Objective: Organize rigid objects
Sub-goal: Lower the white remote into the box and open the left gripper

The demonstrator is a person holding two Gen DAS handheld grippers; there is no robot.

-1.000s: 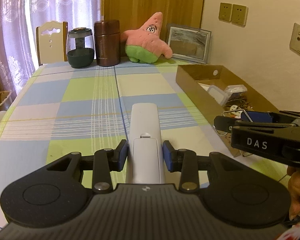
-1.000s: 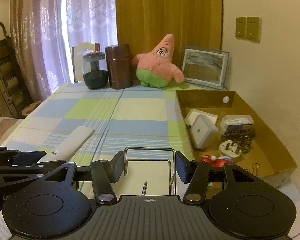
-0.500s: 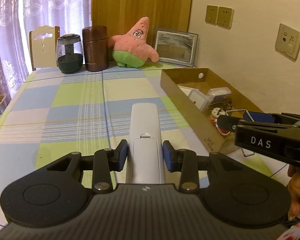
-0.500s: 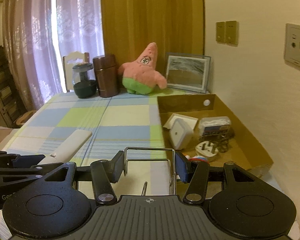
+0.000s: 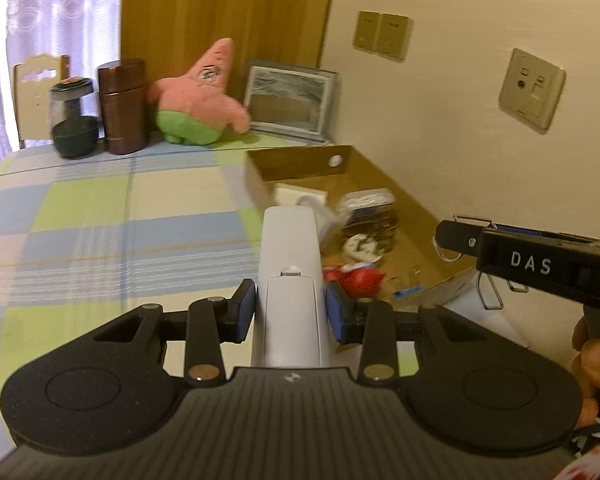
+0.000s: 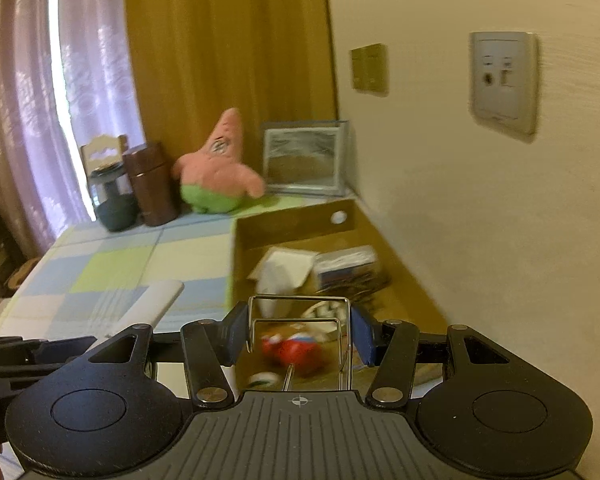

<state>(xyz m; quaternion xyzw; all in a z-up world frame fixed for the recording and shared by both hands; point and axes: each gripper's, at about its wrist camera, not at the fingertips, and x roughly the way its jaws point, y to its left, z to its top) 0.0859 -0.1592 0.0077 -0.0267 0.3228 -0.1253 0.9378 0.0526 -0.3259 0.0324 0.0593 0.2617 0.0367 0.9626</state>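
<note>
My left gripper point(image 5: 290, 311) is shut on a long white remote control point(image 5: 289, 264) and holds it in the air, its tip over the near left edge of an open cardboard box point(image 5: 296, 160). My right gripper point(image 6: 299, 334) is shut on a bent metal wire stand point(image 6: 300, 320) and holds it above the near end of the same box point(image 6: 296, 224). The remote also shows in the right wrist view point(image 6: 152, 304), at the left. The right gripper shows in the left wrist view point(image 5: 460, 236) with the wire stand point(image 5: 488, 292) hanging from it.
The box holds a white adapter point(image 6: 276, 280), a clear case point(image 6: 348, 268), a red toy point(image 6: 292, 352) and small metal parts. A pink starfish plush point(image 5: 200, 100), a brown canister point(image 5: 122, 106), a dark jar point(image 5: 72, 120) and a picture frame point(image 5: 288, 104) stand at the table's far end. The wall is close on the right.
Both grippers have swung right and forward toward the box, carrying the remote and the wire stand. The box now lies directly ahead of both.
</note>
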